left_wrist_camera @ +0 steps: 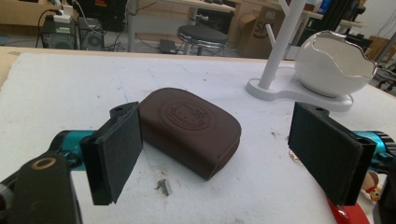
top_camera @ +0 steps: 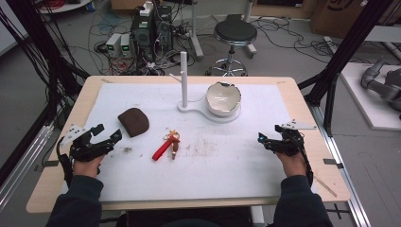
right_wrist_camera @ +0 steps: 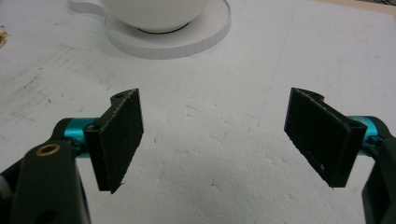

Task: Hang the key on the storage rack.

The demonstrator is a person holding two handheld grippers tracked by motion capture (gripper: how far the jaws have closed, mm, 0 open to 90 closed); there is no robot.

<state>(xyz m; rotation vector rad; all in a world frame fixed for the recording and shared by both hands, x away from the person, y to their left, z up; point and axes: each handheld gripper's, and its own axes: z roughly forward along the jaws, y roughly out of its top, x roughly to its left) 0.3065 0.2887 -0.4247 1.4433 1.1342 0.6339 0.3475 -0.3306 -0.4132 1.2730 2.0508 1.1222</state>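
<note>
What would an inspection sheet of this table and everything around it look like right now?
Surface: white foam sheet on a wooden table, stained with brown crumbs near the middle.
Job's things: brown pouch lying flat ahead of the left gripper; red-strapped keyring at centre.
Clutter: white peg stand whose base carries a white broken-egg bowl.
Grippers: left gripper open, empty; right gripper open, empty, over bare foam.
Cables: one trails along the right forearm; tangled leads on the floor beyond.
Surroundings: black stool, computer boxes, dark frame posts.

High view looks down the table (top_camera: 56, 189); finger cameras sit low, sharing perhaps the bowl (left_wrist_camera: 334, 65).
</note>
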